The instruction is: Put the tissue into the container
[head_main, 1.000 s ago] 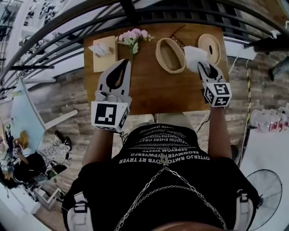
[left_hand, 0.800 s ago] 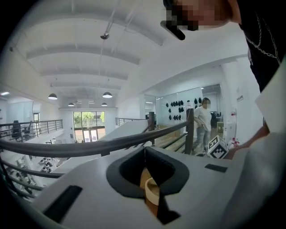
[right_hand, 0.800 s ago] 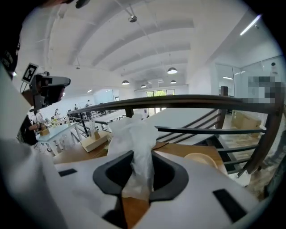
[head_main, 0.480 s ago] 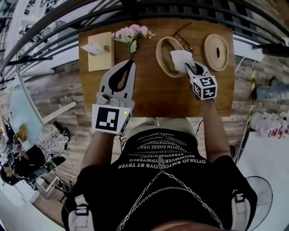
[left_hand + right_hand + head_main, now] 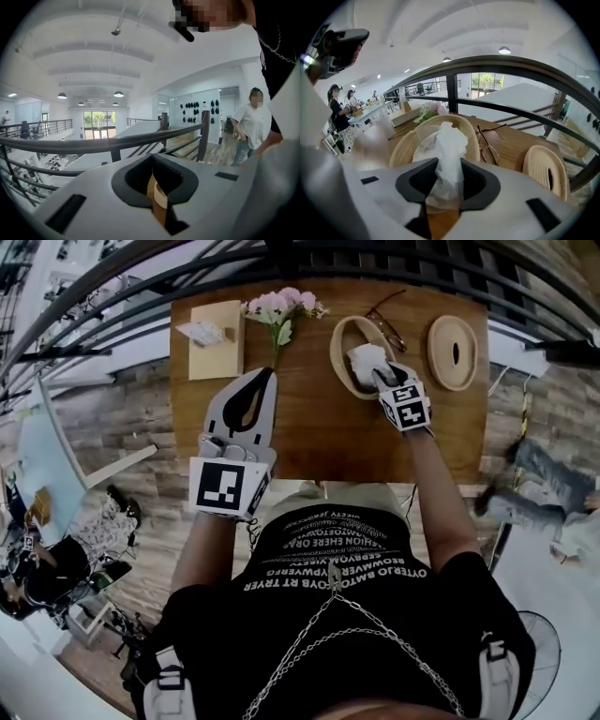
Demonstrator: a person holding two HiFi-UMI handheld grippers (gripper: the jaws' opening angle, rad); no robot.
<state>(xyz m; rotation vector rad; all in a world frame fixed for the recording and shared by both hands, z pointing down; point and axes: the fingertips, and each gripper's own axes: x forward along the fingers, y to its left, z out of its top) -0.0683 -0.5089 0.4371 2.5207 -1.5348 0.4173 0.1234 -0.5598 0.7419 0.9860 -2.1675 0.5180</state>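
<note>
My right gripper (image 5: 380,374) hangs over the right part of the oval woven container (image 5: 337,348) on the wooden table (image 5: 309,427). A crumpled white tissue (image 5: 364,360) is pinched between its jaws, which are opening. In the right gripper view the tissue (image 5: 450,138) rises from the right gripper (image 5: 446,160) in front of the container (image 5: 471,129). My left gripper (image 5: 267,373) is held above the table's middle, left of the container, shut and with nothing in it. The left gripper view shows the left gripper (image 5: 153,155) aimed at a railing.
A woven lid (image 5: 453,352) lies right of the container, with glasses (image 5: 386,322) between them. Pink flowers (image 5: 281,307) and a tan pad (image 5: 216,338) with a small item on it lie at the back left. A dark railing runs behind the table. A person (image 5: 251,124) stands beyond it.
My right gripper has carried the tissue left, from beside the lid to over the container. The left gripper has hardly moved.
</note>
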